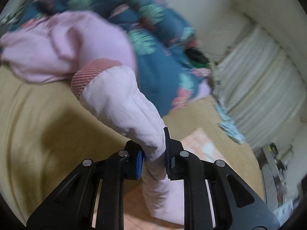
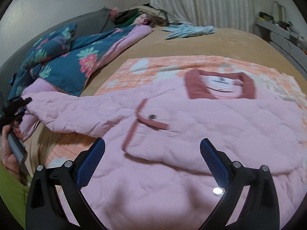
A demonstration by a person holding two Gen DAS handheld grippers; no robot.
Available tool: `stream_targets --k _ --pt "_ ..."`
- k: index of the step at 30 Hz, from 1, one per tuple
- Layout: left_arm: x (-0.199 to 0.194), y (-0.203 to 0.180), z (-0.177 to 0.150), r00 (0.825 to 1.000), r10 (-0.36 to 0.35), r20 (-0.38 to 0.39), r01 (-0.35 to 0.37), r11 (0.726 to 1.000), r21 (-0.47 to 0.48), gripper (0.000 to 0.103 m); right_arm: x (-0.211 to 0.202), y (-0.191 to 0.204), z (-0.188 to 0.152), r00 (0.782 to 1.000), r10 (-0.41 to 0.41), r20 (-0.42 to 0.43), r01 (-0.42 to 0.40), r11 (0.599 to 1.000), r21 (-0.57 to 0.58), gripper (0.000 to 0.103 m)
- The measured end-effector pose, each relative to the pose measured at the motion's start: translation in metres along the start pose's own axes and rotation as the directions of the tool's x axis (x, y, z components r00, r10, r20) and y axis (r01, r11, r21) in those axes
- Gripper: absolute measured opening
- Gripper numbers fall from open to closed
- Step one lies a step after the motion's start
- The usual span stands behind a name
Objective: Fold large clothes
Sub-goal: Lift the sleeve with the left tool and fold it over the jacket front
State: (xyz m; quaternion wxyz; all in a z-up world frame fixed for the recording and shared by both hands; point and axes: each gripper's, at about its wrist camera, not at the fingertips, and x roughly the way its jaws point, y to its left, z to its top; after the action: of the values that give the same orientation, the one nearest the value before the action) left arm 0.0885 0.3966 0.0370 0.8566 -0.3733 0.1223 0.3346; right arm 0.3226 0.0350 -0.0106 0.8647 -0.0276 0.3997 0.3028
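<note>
A pink quilted jacket [image 2: 191, 118] with a dark pink collar [image 2: 195, 88] and a chest pocket [image 2: 151, 126] lies spread on an orange checked blanket [image 2: 172, 65] on the bed. Its left sleeve [image 2: 63, 111] stretches out to the left. My left gripper [image 1: 153, 153] is shut on that sleeve [image 1: 124, 103] just behind its dark pink ribbed cuff [image 1: 86, 76] and holds it lifted. It also shows in the right wrist view [image 2: 19, 105] at the far left. My right gripper [image 2: 152, 157] is open and empty, hovering over the jacket's front.
A blue floral quilt [image 2: 63, 59] with pink lining is bunched at the bed's left. A light blue garment [image 2: 188, 30] and a clothes pile [image 2: 138, 17] lie at the far end near white curtains [image 2: 201, 2]. A cluttered shelf [image 2: 284, 28] stands at the right.
</note>
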Motion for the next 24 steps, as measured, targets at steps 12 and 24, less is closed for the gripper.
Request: stream_targets --k 12,24 --pt "-0.051 -0.127 -0.025 0.985 -0.171 -0.035 0.174 0.960 0.217 0.010 -0.077 -0.068 -0.027 0.991 -0.128 0.030 0.124 0.986 0.114 0.099" --pt "-0.103 -0.235 -0.047 0.955 -0.294 -0.039 0.283 0.861 0.423 0.010 -0.125 -0.083 -0.042 0.985 -0.146 0.094 0.132 0.982 0.136 0.099"
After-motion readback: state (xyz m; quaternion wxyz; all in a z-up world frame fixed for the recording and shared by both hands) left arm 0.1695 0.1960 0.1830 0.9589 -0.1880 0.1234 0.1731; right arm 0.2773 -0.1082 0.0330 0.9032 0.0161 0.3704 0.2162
